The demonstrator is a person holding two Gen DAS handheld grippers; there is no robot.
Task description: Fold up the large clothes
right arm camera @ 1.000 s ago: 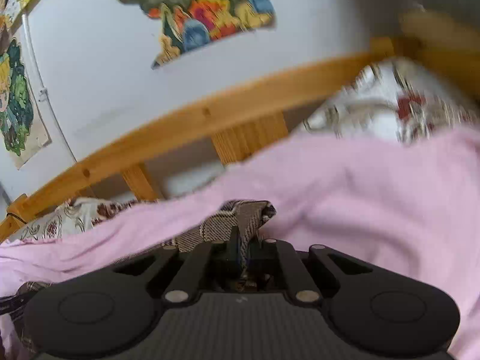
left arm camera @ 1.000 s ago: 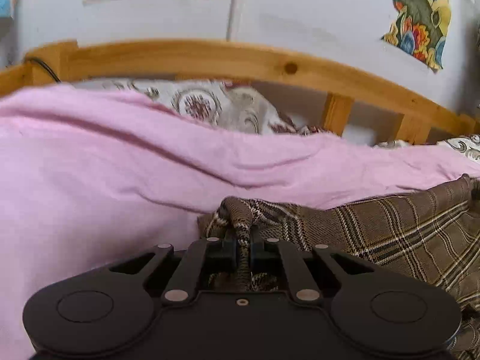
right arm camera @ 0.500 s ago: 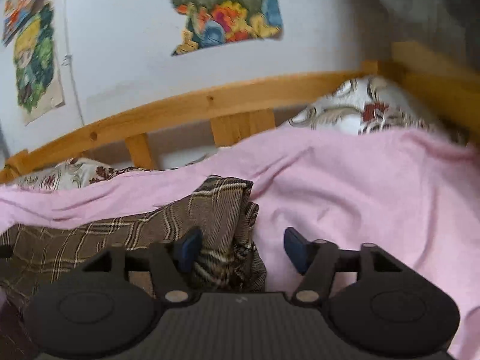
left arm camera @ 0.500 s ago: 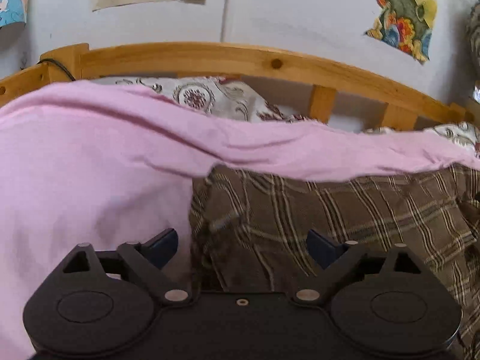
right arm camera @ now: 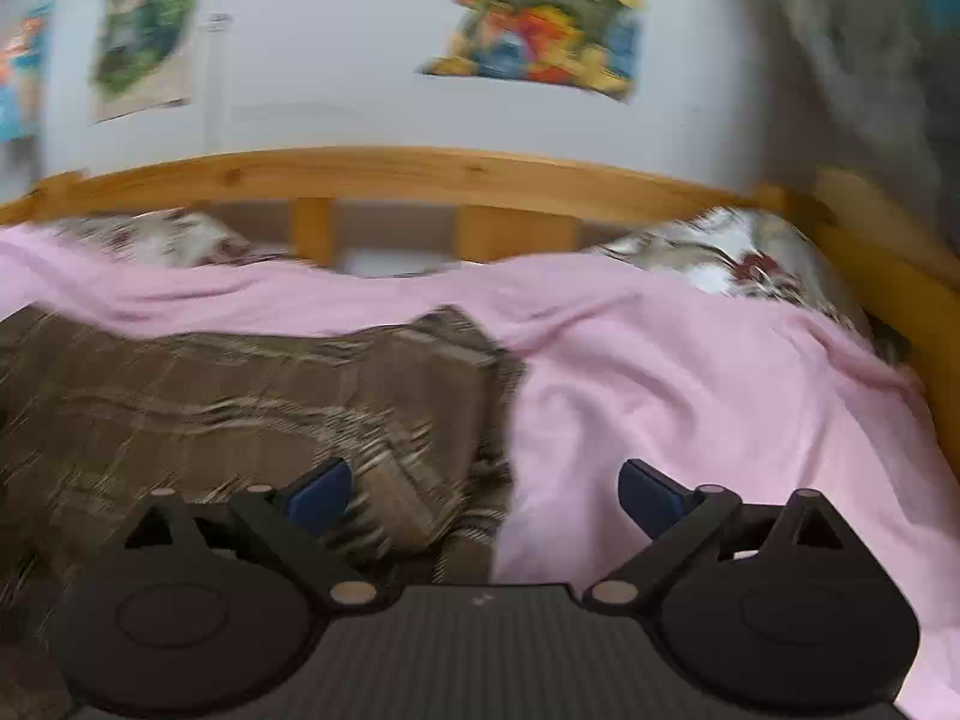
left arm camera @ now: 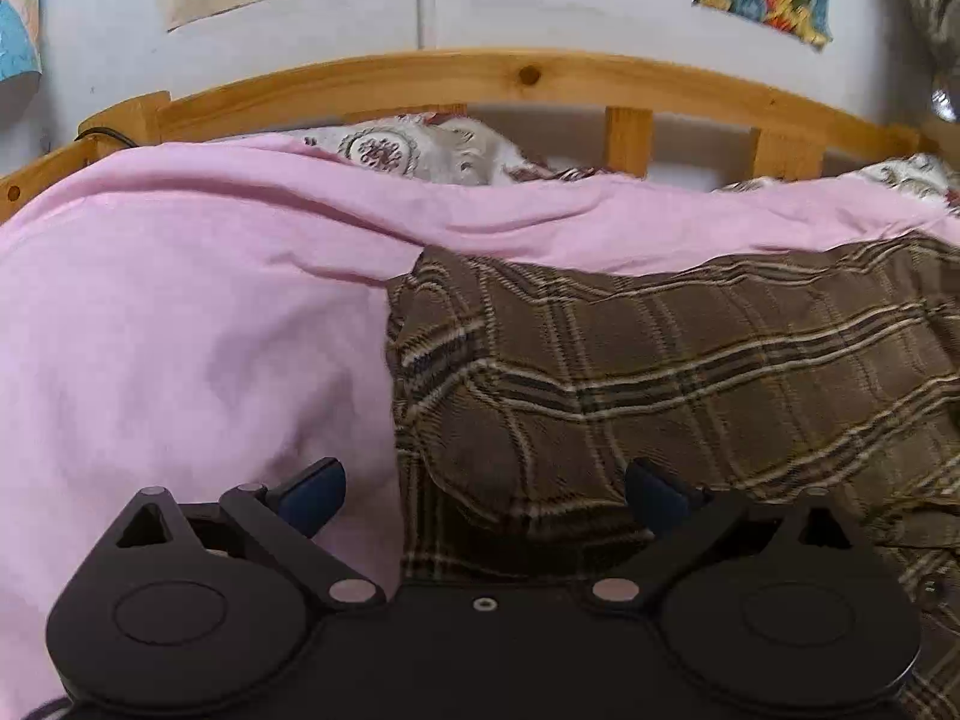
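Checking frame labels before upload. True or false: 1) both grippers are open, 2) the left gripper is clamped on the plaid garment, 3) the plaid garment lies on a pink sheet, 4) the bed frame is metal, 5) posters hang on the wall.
1) The left gripper and right gripper are open. True.
2) The left gripper is clamped on the plaid garment. False: its jaws stand apart, gripping nothing.
3) The plaid garment lies on the pink sheet. True.
4) The bed frame is metal. False: it is wood.
5) Posters hang on the wall. True.

A home bedroom: wooden bed frame point(left arm camera: 540, 69), pink sheet point(left arm camera: 180, 330), probably children's posters point(right arm camera: 540, 24) on the wall
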